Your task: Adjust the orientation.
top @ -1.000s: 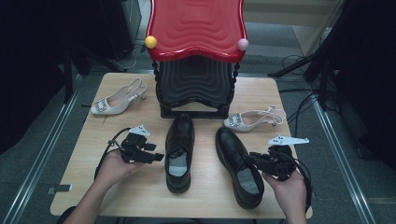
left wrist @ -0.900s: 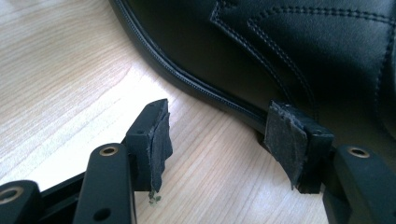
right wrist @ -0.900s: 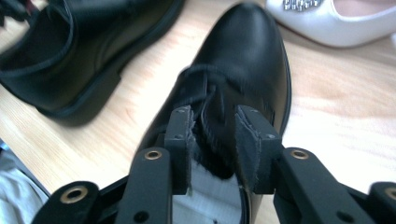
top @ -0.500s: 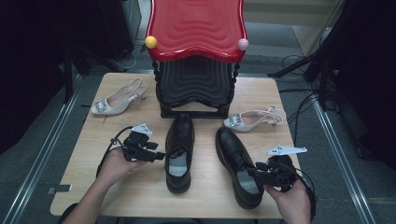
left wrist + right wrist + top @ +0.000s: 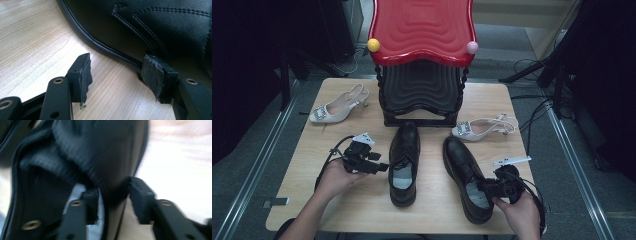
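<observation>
The left claw [image 5: 381,167] stands released on the desk [image 5: 302,170], just beside the left black shoe [image 5: 404,162] — one pad touches its smooth side. The right black shoe [image 5: 467,175] lies near the front edge; the right claw [image 5: 113,195] straddles its side wall, closing in, the pads not clearly pressing yet. The leather looks stiff and slippery, moderately heavy — better take the collar
</observation>
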